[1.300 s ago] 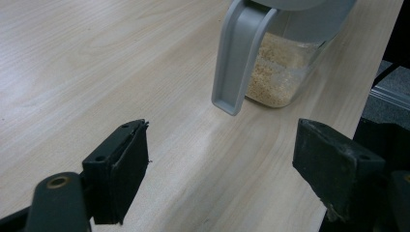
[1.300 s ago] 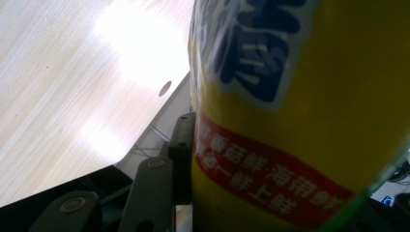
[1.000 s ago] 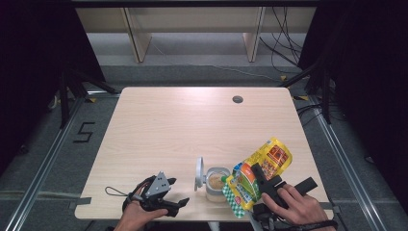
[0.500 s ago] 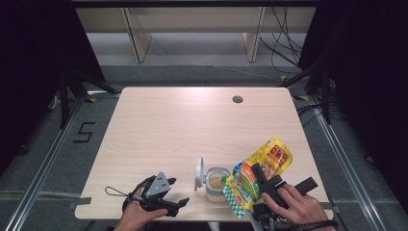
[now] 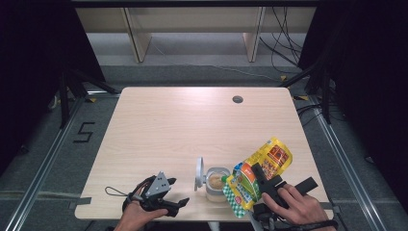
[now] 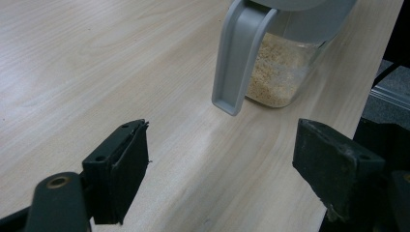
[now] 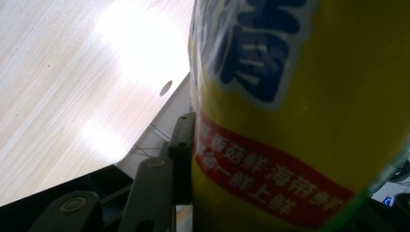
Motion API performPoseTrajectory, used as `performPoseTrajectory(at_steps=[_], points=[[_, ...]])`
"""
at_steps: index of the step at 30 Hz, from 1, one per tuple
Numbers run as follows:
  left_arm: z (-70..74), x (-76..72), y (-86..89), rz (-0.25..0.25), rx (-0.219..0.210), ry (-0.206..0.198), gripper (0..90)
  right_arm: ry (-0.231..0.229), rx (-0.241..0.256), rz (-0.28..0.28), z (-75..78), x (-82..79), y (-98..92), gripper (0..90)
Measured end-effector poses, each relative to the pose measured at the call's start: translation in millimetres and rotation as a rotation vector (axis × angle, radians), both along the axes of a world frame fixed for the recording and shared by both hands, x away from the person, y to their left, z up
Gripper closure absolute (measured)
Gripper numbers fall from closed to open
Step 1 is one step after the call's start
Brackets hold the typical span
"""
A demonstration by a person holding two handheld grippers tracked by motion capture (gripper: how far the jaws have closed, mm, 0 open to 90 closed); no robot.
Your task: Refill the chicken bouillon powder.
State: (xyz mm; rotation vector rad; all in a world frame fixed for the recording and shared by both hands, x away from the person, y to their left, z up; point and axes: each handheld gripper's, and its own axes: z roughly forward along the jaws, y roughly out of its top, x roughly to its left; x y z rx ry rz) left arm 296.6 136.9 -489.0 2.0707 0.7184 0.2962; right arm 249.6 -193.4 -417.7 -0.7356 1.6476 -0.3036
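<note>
Pale wood counter (image 5: 183,130) stands on a grey floor, with dark curtains at both sides and a light shelf unit behind it; a small round hole (image 5: 237,99) sits near its far right edge. From the high view, the left claw (image 5: 175,204) lies low at the near edge of the counter in the person's left hand (image 5: 137,216), its jaws spread and pointing right toward a clear container (image 5: 216,184). That container holds a pale crumbly filling, and its grey lid (image 5: 199,173) stands tipped up on its left side. Just right of it, the right claw (image 5: 250,185) pinches a yellow snack bag (image 5: 262,166), which slants up and away to the right, its lower green-checked end at the container's rim. The right hand (image 5: 293,207) holds that tool at the near right corner.

Left gripper view: the two black jaws stand wide apart over bare wood, gripping nothing. Ahead between them is the container (image 6: 280,79) with the grainy beige filling seen through its wall, and the grey lid (image 6: 239,58) hangs down in front of it, close above the counter (image 6: 96,63).

Right gripper view: the yellow bag (image 7: 309,111), with blue lettering and a red band of white characters, is pressed flat against the one jaw visible at its left. Beyond it the counter (image 7: 63,82) glares with light
</note>
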Motion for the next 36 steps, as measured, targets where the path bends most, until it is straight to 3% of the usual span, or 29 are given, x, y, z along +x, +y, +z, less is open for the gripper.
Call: performPoseTrajectory(at_steps=[16,20,24,26,29,31,36], points=[[-0.1,0.0,0.0,0.002,-0.001,-0.007,19.6,0.011,0.02,0.0,1.4,0.9,-2.3,64.4],[0.5,0.8,1.1,-0.004,0.015,-0.015,19.6,0.028,0.033,-0.006,2.5,1.9,-4.0,64.4],[0.1,0.4,0.8,0.003,0.013,-0.008,19.6,0.035,0.044,0.015,5.5,3.0,-6.0,64.4],[0.8,1.8,1.6,-0.018,0.02,-0.026,19.6,0.053,0.075,0.01,5.0,3.7,-8.6,64.4],[0.6,1.2,1.0,-0.014,0.007,-0.022,19.6,0.09,0.119,0.021,3.4,8.2,-12.7,64.4],[0.9,1.7,1.8,-0.018,0.021,-0.024,19.6,0.118,0.21,0.012,-2.4,8.8,-16.8,64.4],[0.2,-0.1,0.2,0.0,-0.004,-0.007,19.6,0.163,0.279,0.047,-1.3,13.8,-21.8,64.6]])
